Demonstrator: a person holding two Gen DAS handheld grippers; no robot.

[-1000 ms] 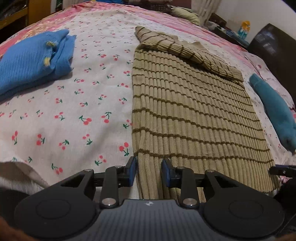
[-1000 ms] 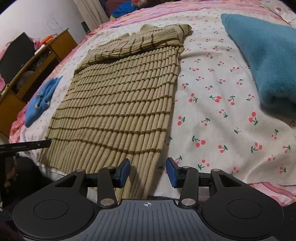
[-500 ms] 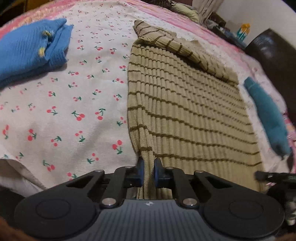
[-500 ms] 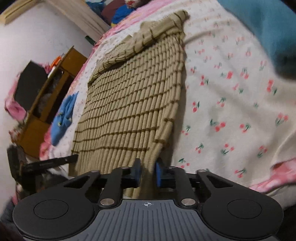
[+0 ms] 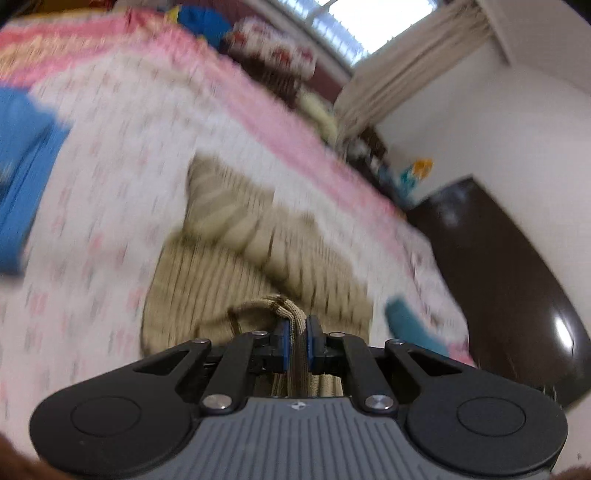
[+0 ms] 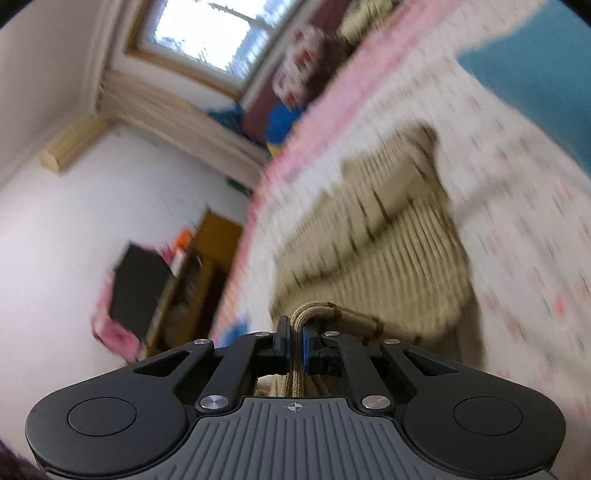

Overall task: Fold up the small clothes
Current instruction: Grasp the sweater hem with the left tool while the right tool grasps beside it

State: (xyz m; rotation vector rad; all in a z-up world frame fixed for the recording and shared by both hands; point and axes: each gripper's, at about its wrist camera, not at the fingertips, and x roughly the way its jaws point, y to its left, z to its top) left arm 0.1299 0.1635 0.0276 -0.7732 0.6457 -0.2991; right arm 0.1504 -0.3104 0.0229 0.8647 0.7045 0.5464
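Each hand-held gripper (image 5: 295, 341) (image 6: 294, 345) pinches the blurred, apparently raised striped sweater (image 5: 258, 266) hem.

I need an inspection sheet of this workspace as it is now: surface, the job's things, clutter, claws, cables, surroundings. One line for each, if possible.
Surface: bed with white cherry-print sheet and pink border.
Job's things: beige ribbed knit sweater with brown stripes, hem lifted off the bed at both corners; image blurred.
Clutter: bright blue folded garment at the left; teal fuzzy cloth at the right.
Claws: left claw shut on the sweater hem; right claw shut on the sweater hem.
Cables: nothing seen.
Surroundings: window, cream curtain, wooden shelf unit, dark cabinet.
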